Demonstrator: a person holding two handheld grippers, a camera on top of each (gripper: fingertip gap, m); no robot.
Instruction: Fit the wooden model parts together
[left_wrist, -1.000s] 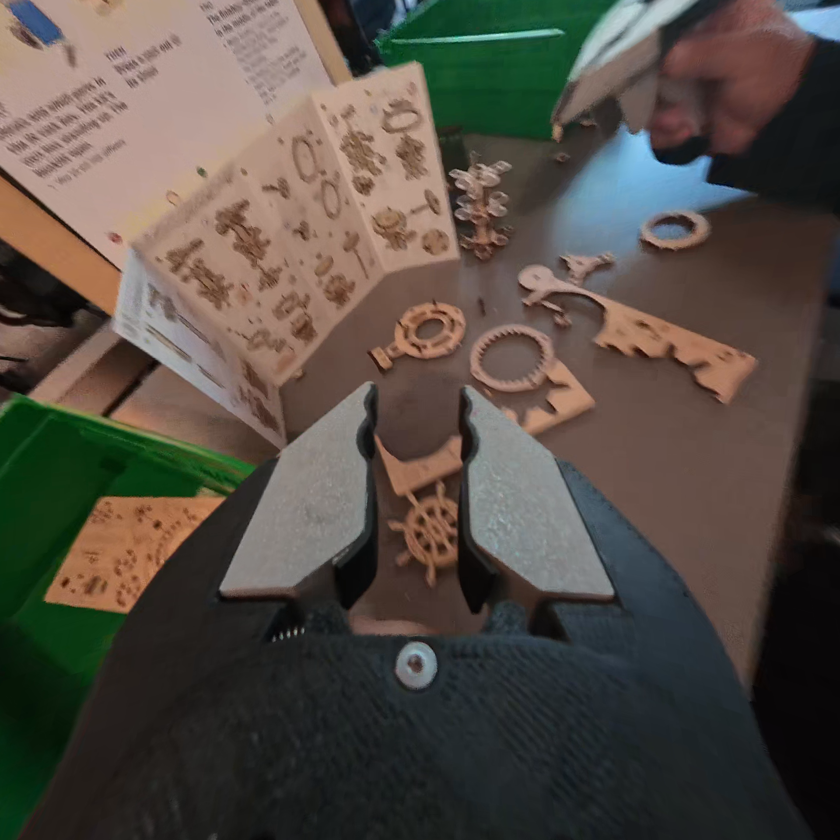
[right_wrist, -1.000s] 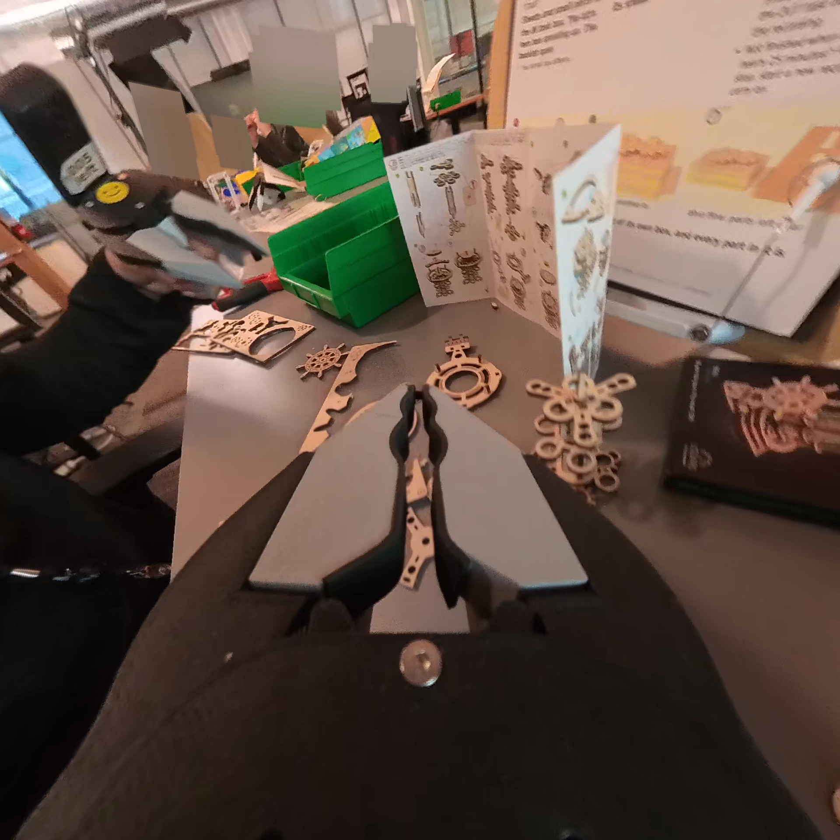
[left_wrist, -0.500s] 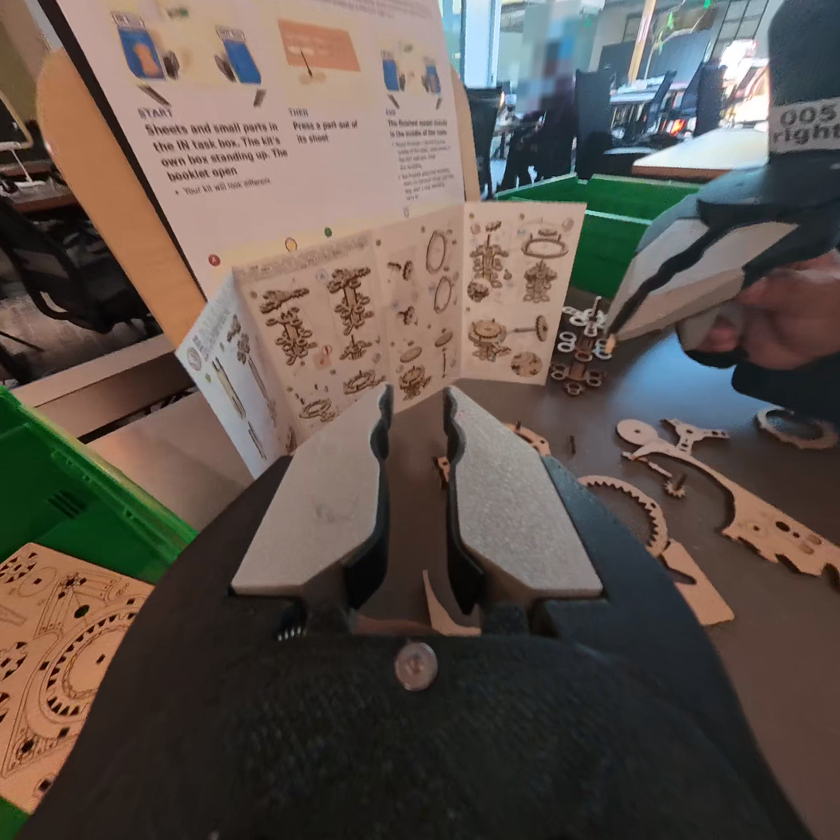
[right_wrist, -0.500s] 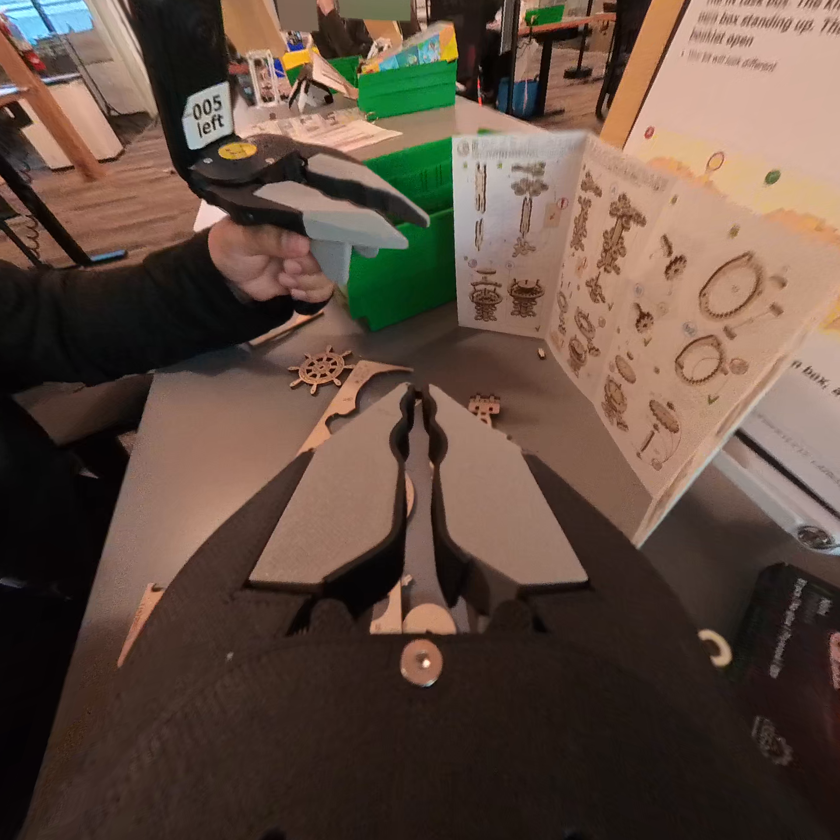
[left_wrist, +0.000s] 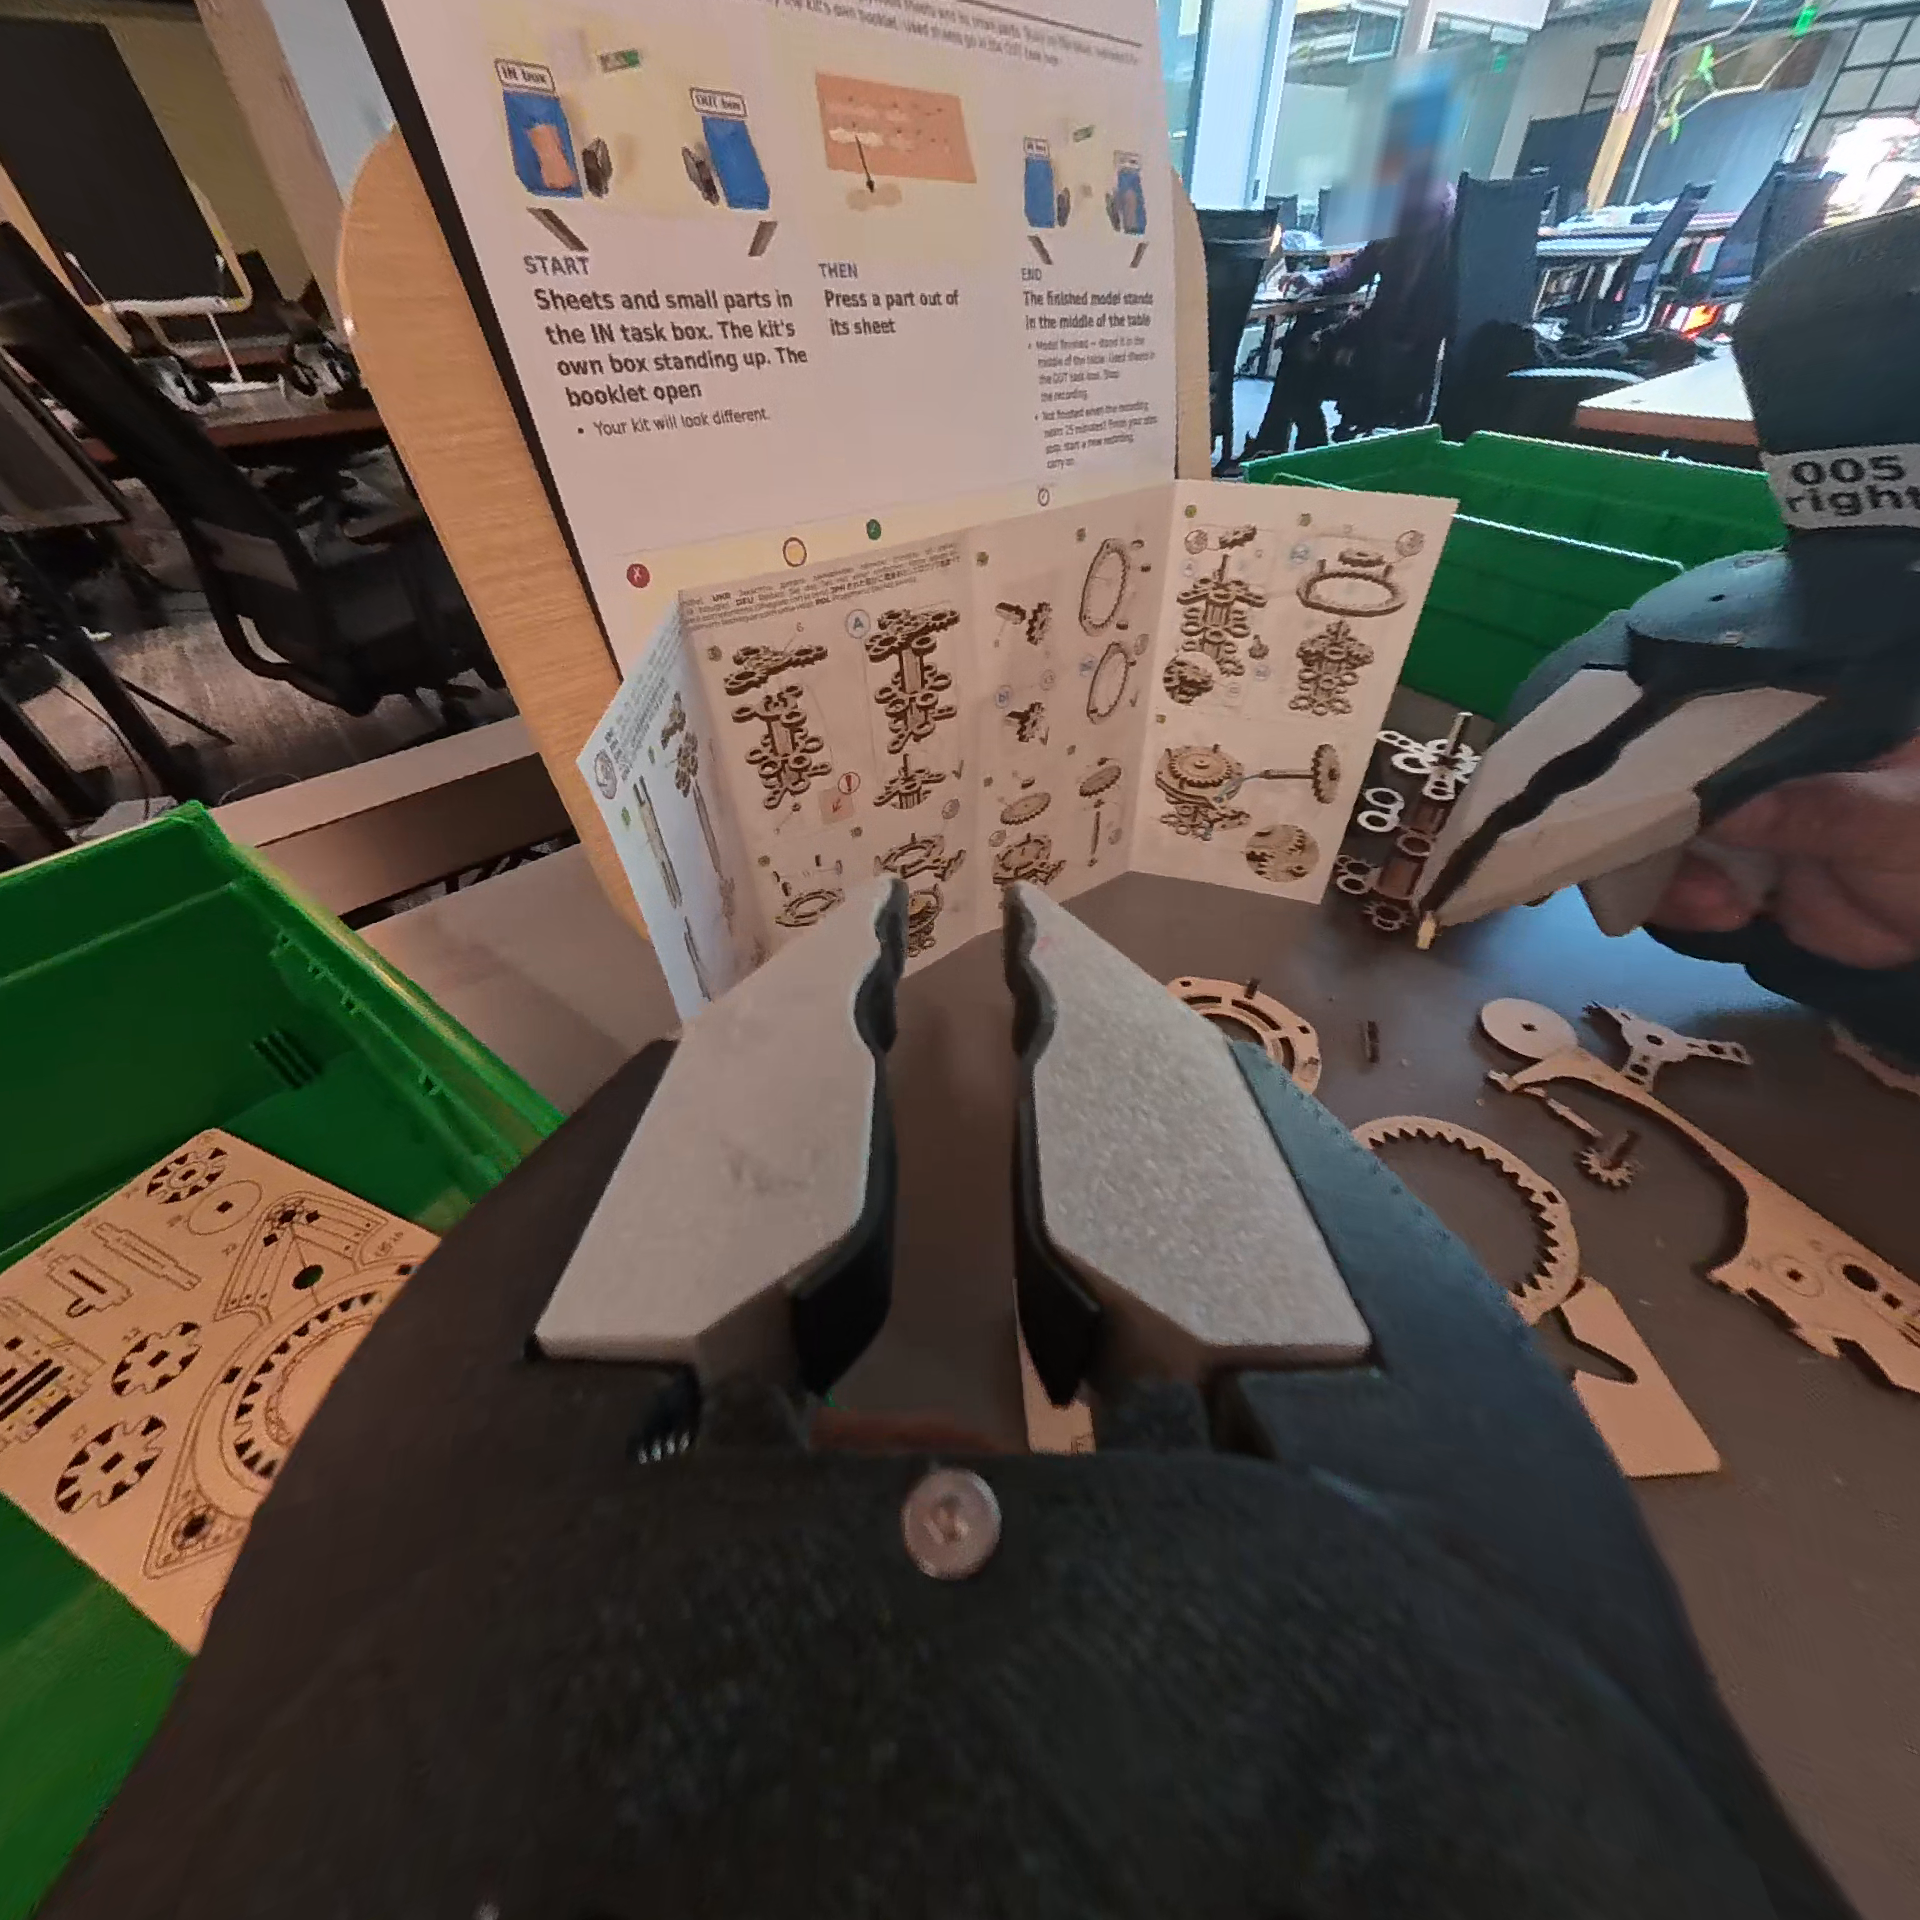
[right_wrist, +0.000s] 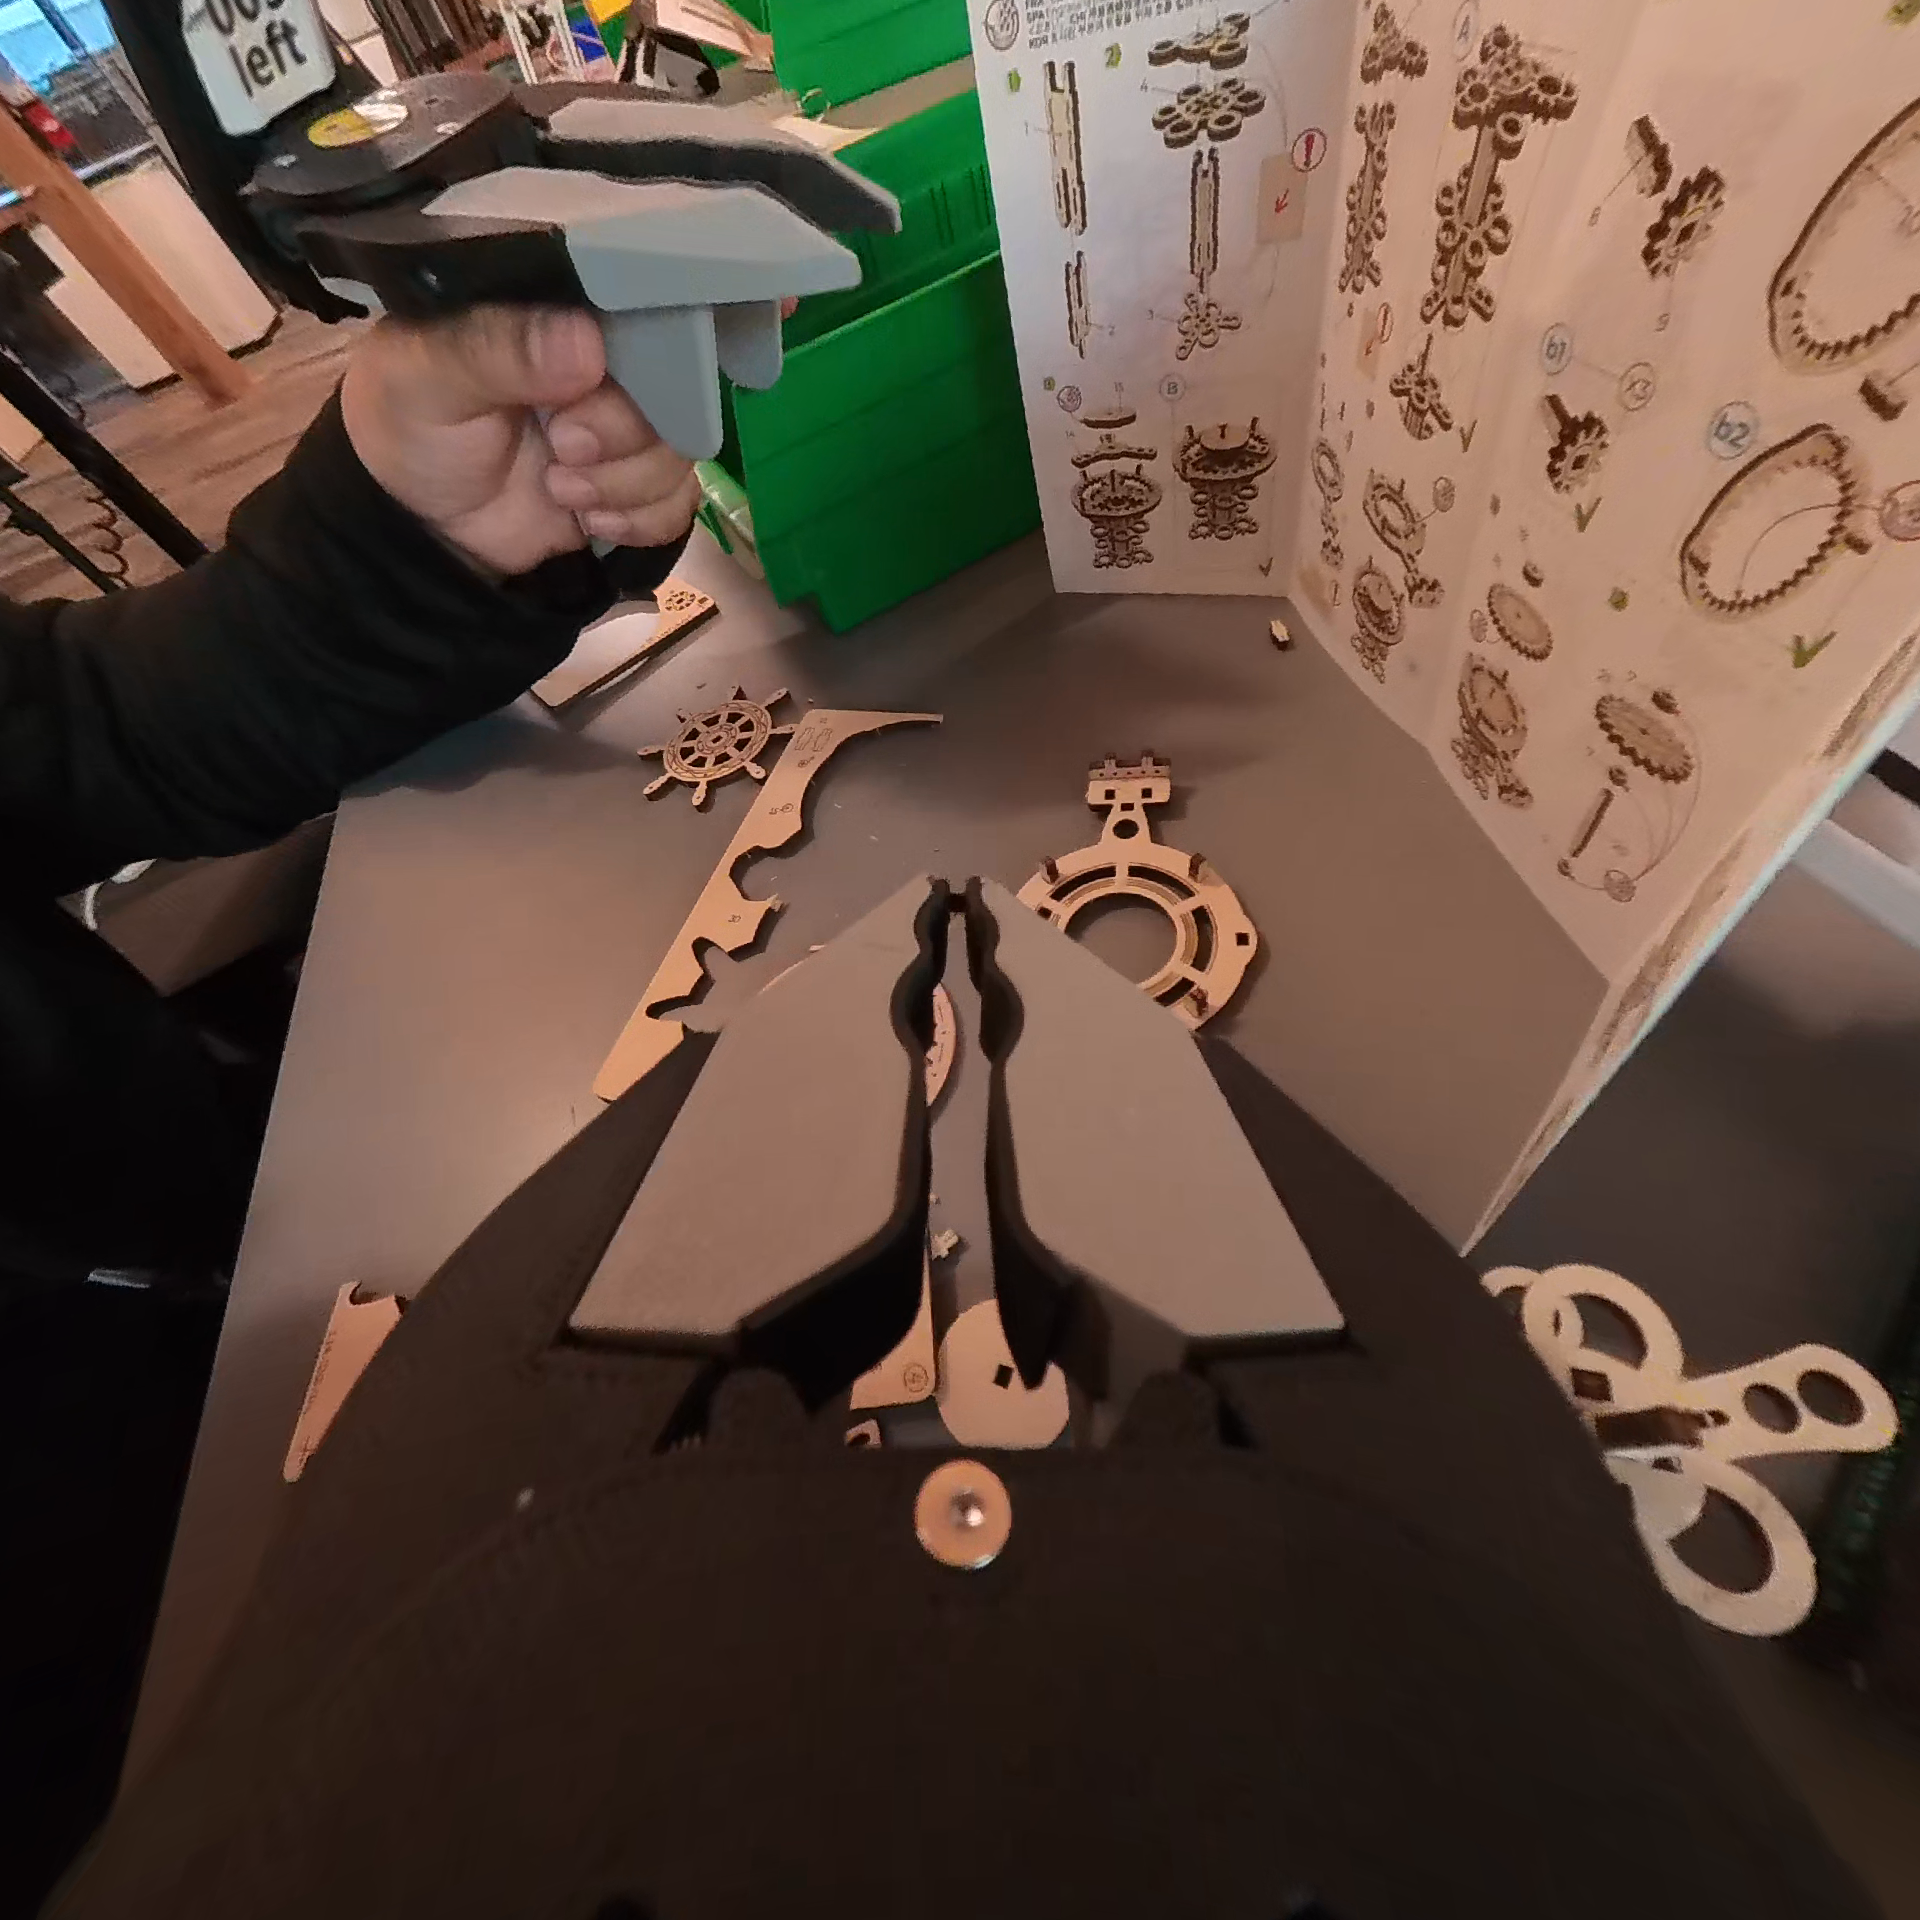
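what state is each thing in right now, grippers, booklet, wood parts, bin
left gripper: open, empty, raised
right gripper: shut; tiny held part cannot be ruled out
booklet: unfolded, standing upright
ship's wheel: flat on table
ring frame: flat
part sheet: in green bin

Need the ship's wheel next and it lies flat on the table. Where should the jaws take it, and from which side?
Take the ship's wheel from above, jaws closing across its rim on two opposite handle spokes. It lies flat and thin, so a level approach finds no edge. Its right side nearly touches the long curved strip; set the jaws clear of that.
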